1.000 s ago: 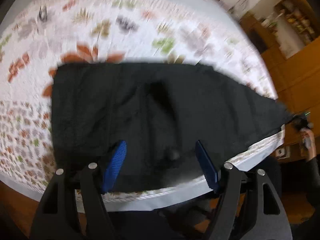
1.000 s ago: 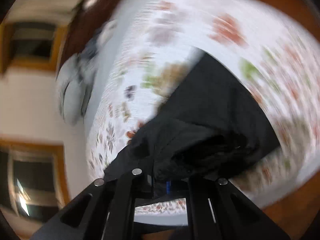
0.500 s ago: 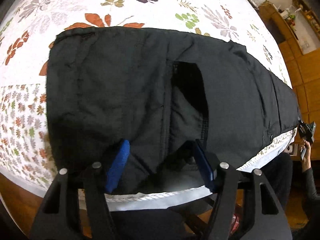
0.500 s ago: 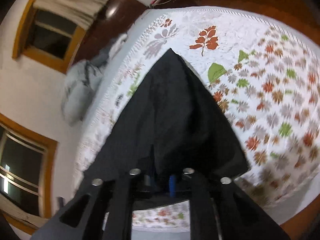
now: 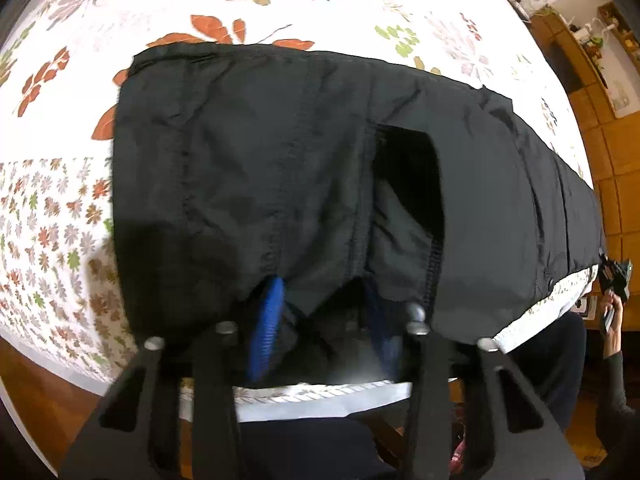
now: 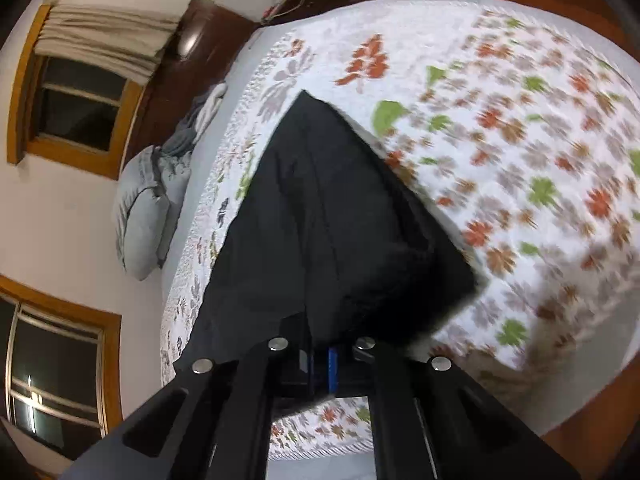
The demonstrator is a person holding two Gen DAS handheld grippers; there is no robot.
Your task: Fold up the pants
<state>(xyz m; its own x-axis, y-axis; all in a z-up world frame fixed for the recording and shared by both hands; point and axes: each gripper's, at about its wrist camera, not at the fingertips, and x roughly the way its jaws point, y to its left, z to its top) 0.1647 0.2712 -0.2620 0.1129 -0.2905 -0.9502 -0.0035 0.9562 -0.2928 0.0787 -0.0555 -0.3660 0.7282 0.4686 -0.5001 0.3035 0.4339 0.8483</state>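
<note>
Black pants (image 5: 280,160) lie stretched lengthwise across a floral bedspread (image 5: 280,0), with a pocket opening near the middle. My left gripper (image 5: 324,312) is at their near edge. Its blue pads (image 5: 268,312) sit partly closed, with the hem bunched between and draped over them. At the far right of that view, my right gripper (image 5: 614,276) holds the pants' end off the bed's edge. In the right wrist view, the right gripper (image 6: 324,364) is shut on the pants (image 6: 320,220), which run taut away from it over the bedspread (image 6: 520,120).
A grey pillow and bundled cloth (image 6: 148,208) lie at the head of the bed under a wood-framed window (image 6: 76,108). Wooden floor (image 5: 40,380) borders the bed's near edge. Wooden cabinets (image 5: 600,40) stand at the right. A person's hand (image 5: 612,320) is behind the right gripper.
The left gripper has moved in onto the near hem and its pads have narrowed around the fabric. The right gripper kept its hold and pulled the pants taut and flatter.
</note>
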